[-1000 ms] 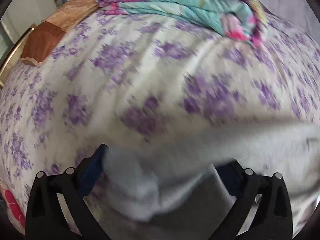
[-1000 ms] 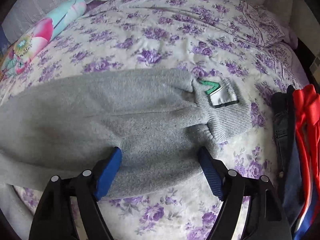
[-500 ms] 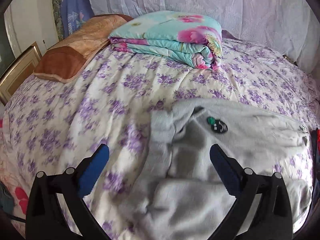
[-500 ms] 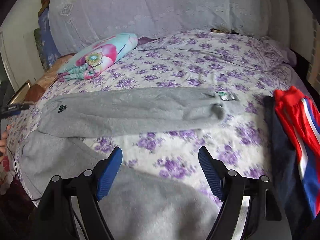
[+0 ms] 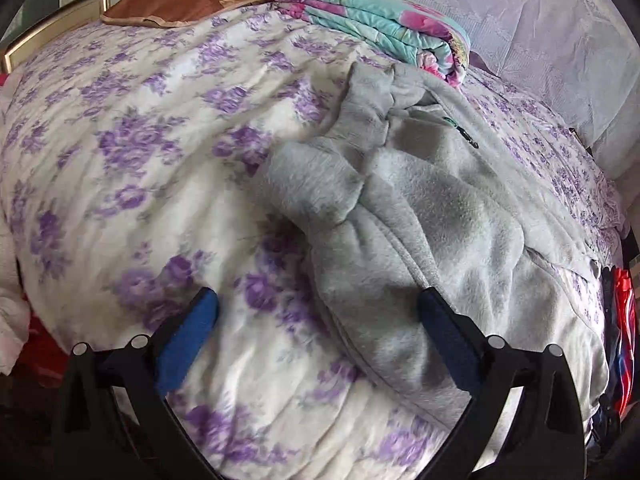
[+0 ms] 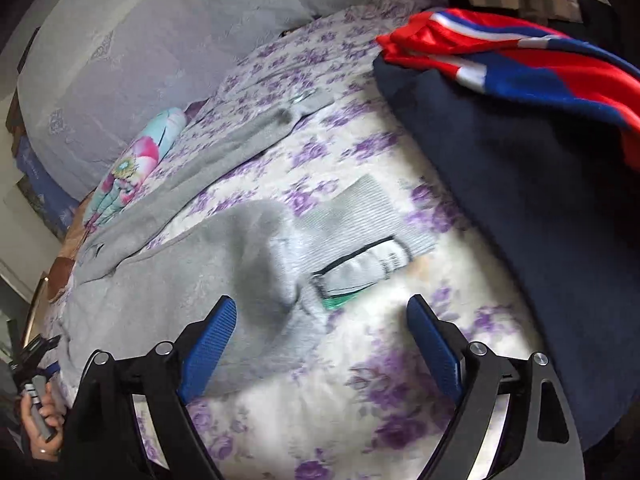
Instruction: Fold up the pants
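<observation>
Purple-flowered white bedsheet (image 5: 132, 152) covers the whole bed, and on it the soft grey fleece pants (image 5: 432, 232) lie spread with their long axis running across the bed from one gripper to the other: the bunched waistband end sits in the left wrist view, the two legs stretch away toward the ribbed cuffs seen in the right wrist view. One leg lies farther up the bed, the nearer leg ends in a ribbed grey cuff with a white and green label (image 6: 360, 268). That cuff lies just ahead of the right gripper (image 6: 320, 344), slightly left of its centre line, with fleece already reaching in between the blue-padded fingers (image 6: 208, 344); the jaws stand wide apart and grip nothing. The left gripper (image 5: 316, 332) is likewise spread wide and empty, hovering over the crumpled waist end, whose folded edge passes between the pads and leans toward the right-hand finger. My judgement is that each gripper is nearest its own end, so the coming move calls for the right to take the near cuff and the left the waistband. Farther out, a folded turquoise and pink floral blanket (image 5: 380, 28) lies beyond the waistband, and a dark navy garment (image 6: 520, 200) under a red, white and blue one (image 6: 500, 52) lies just beside the cuff.
</observation>
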